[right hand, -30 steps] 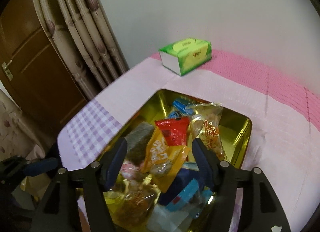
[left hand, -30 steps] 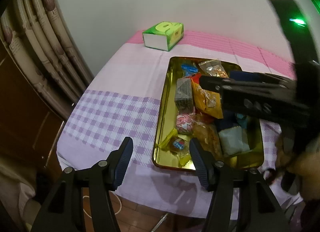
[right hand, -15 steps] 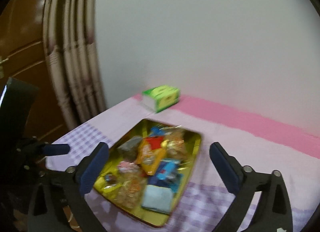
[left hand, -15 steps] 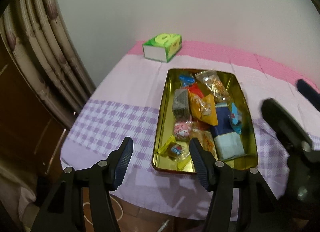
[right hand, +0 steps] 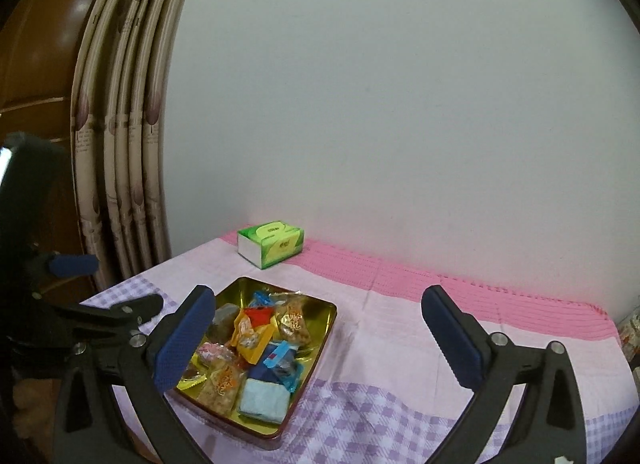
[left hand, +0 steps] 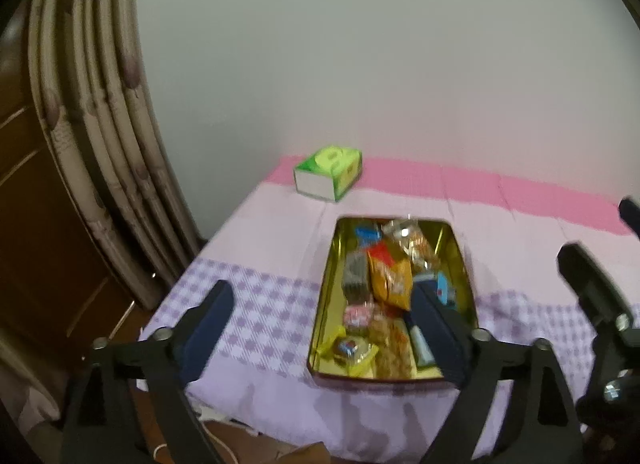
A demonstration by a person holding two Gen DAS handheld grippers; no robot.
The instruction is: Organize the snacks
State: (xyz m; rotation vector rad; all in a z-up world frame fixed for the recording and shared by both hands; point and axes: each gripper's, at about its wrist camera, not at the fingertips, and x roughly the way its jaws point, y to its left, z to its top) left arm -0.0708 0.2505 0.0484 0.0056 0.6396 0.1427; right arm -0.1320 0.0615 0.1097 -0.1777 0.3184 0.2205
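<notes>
A gold metal tray (left hand: 328,288) full of wrapped snacks sits on the table near its front edge; it also shows in the right wrist view (right hand: 324,330). An orange snack bag (left hand: 390,280) lies on top of the pile (right hand: 250,334). My left gripper (left hand: 324,330) is open and empty, held back above the table's front edge. My right gripper (right hand: 316,338) is open wide and empty, held back above the table right of the tray. The right gripper's finger (left hand: 588,288) shows at the right of the left wrist view.
A green tissue box (left hand: 328,176) stands at the table's far left by the wall (right hand: 270,244). The table has a pink and purple checked cloth (left hand: 264,304). A curtain (left hand: 100,144) and a brown wooden door (right hand: 36,44) are at the left.
Both grippers have pulled back and up from the tray. The right gripper left the snack pile and opened wider. The left gripper also opened wider.
</notes>
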